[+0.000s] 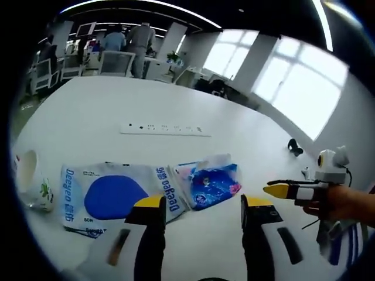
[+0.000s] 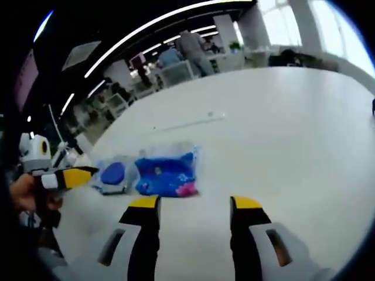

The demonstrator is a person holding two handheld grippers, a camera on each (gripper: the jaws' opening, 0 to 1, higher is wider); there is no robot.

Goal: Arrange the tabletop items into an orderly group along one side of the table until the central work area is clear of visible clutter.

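**Two packets and a cup wait on the white table as both grippers hang above it**

We see the clutter gathered toward the near edge of the table (image 1: 117, 105). In the left gripper view a white packet with a big blue oval (image 1: 111, 196) lies flat, and just beside it, on its right, sits a smaller blue packet with a pink corner (image 1: 212, 182); their edges look to touch or overlap. A white cup (image 1: 32, 178) rests at the far left, close to the white packet, and seems to lean or lie on its side. A small dark item (image 1: 295, 146) sits well apart at the right, too small for us to name. A white power strip (image 1: 165, 129) lies across the middle of the table, beyond the packets.

The left gripper (image 1: 202, 206) hangs over the near edge of the white packet, jaws spread apart and yellow-tipped, nothing between them. The right gripper (image 1: 278, 190) enters from the right, a hand (image 1: 345, 202) wrapped around it.

In the right gripper view the right gripper (image 2: 193, 205) hovers over bare table just short of the blue packet, its jaws likewise parted and empty. The left gripper comes in from the left edge, held by a hand (image 2: 23, 193).

Behind the table we see chairs (image 1: 114, 61), desks and people standing (image 1: 140, 41) in an office, with bright windows (image 1: 304, 82) on one side.
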